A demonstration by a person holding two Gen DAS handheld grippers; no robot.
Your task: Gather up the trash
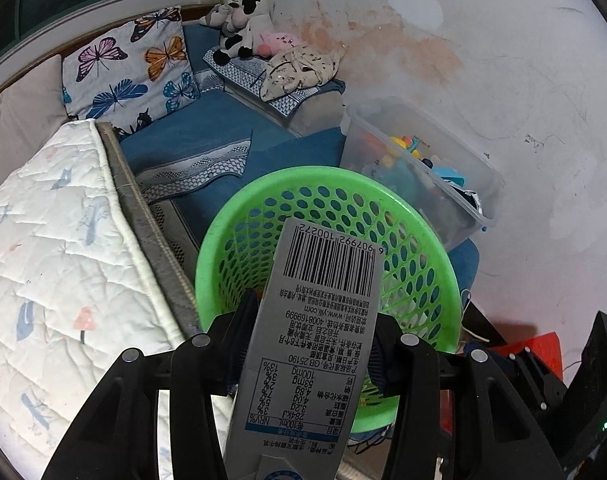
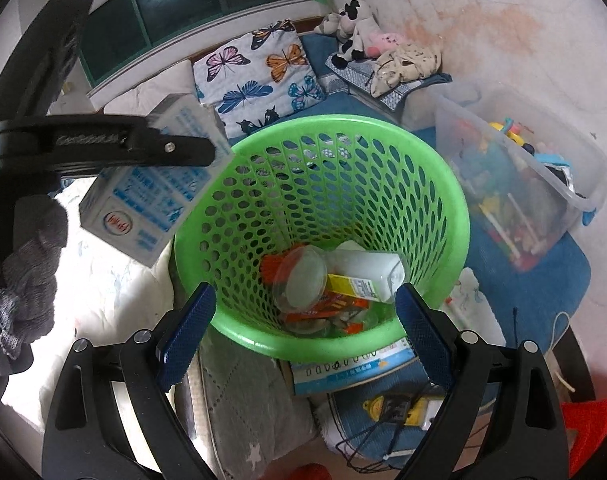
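My left gripper (image 1: 311, 344) is shut on a grey milk carton (image 1: 303, 340) with a barcode, held just short of the rim of a green mesh basket (image 1: 427, 256). In the right wrist view the same carton (image 2: 151, 192) hangs in the left gripper (image 2: 183, 152) at the basket's left rim. My right gripper (image 2: 303, 328) is open and empty above the near rim of the basket (image 2: 435, 184). Inside lie a clear lid (image 2: 303, 276), a white bottle (image 2: 367, 268), a yellow box (image 2: 351, 284) and orange wrappers (image 2: 327, 308).
A white quilted mattress (image 1: 51, 264) lies left. A clear bin of toys (image 1: 431, 168) stands right of the basket by the wall. A butterfly pillow (image 1: 131, 64) and plush toys (image 1: 247, 20) sit behind on blue cushions. A booklet (image 2: 351, 368) and cables lie under the basket.
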